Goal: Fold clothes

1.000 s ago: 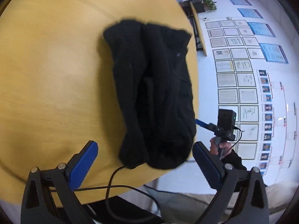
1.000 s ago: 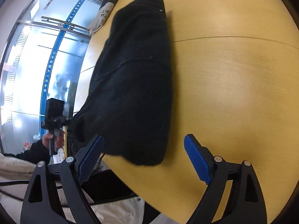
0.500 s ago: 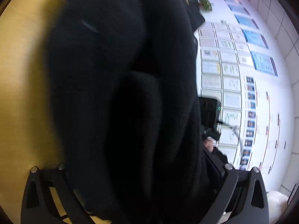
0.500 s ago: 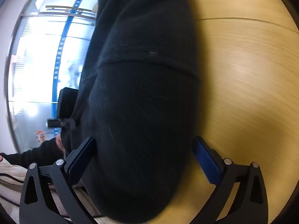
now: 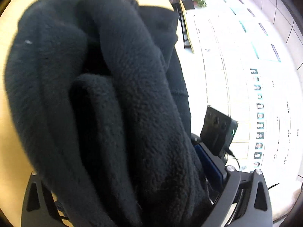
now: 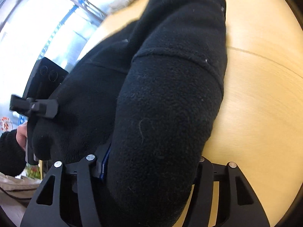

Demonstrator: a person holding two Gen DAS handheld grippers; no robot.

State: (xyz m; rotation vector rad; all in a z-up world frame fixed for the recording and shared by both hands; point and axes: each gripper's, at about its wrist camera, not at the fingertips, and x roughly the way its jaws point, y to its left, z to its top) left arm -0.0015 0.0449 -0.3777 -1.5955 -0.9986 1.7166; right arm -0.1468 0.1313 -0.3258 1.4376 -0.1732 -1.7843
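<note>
Right gripper (image 6: 151, 172) angled down, jaws just closing around black fleece bundle (image 6: 166, 102) on wooden table (image 6: 261, 98); left gripper (image 5: 121, 185) buried in fleece, grip unclear.

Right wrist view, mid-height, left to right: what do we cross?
Person's hand → the other gripper's black camera box → black fleece garment → bare wooden tabletop.

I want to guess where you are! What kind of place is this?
Probably an office or public service hall: a wall of framed notices and small portrait photos, big glass doors, and a wooden table under the black fleece.
</note>
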